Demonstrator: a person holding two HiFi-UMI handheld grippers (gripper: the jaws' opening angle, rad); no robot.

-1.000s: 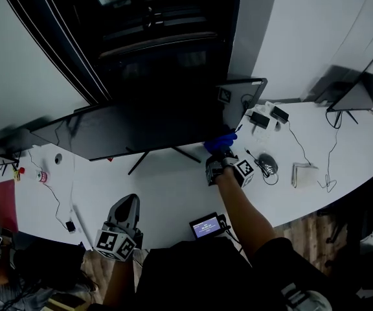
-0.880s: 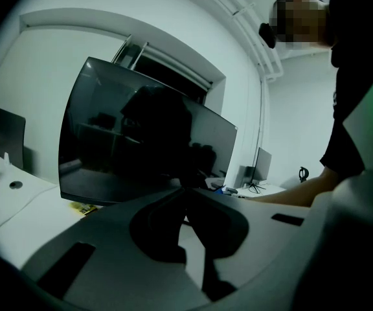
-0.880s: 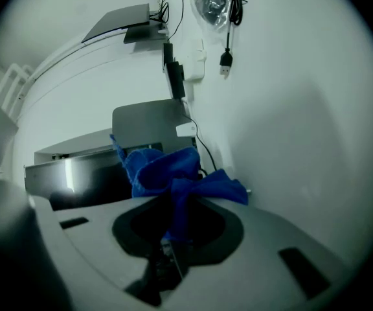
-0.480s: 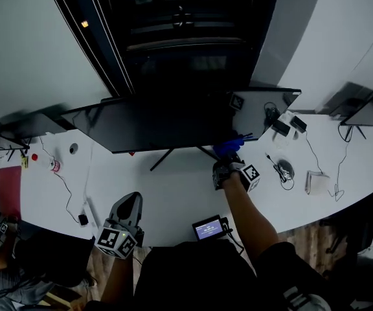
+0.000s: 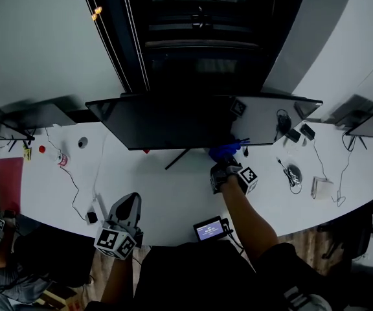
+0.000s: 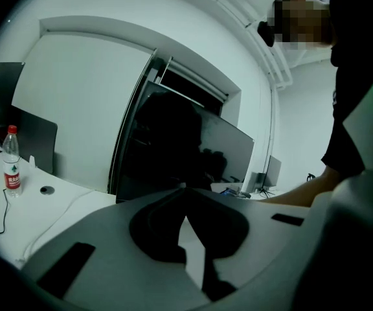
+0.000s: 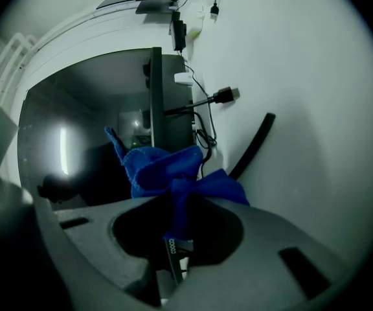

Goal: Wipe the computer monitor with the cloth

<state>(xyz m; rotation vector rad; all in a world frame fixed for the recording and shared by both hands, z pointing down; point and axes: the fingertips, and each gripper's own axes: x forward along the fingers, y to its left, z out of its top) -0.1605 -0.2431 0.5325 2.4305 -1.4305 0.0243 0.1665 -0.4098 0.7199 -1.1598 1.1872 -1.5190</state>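
A wide black monitor [image 5: 167,123] stands on the white desk [image 5: 173,193]. My right gripper [image 5: 223,162] is shut on a crumpled blue cloth [image 5: 224,151], and the cloth sits against the monitor's lower right edge. In the right gripper view the cloth [image 7: 164,167] bunches out of the right gripper [image 7: 173,203], next to the dark screen [image 7: 89,122] and its side edge. My left gripper [image 5: 129,201] hangs low at the desk's front edge, far from the monitor, shut on nothing. In the left gripper view the left gripper [image 6: 184,193] points toward the monitor [image 6: 173,148].
A small lit-screen device [image 5: 207,228] sits at the desk's front edge beside my right arm. Cables, a round puck [image 5: 294,172] and a white box [image 5: 321,187] lie right. A water bottle [image 5: 61,159] and a red pad [image 5: 5,185] are left. A grey panel [image 5: 271,116] stands behind the monitor's right end.
The head view has swung, so the desk and monitor sit further right and lower in the picture. The right gripper keeps the cloth at the monitor's lower right edge. The left gripper has barely moved.
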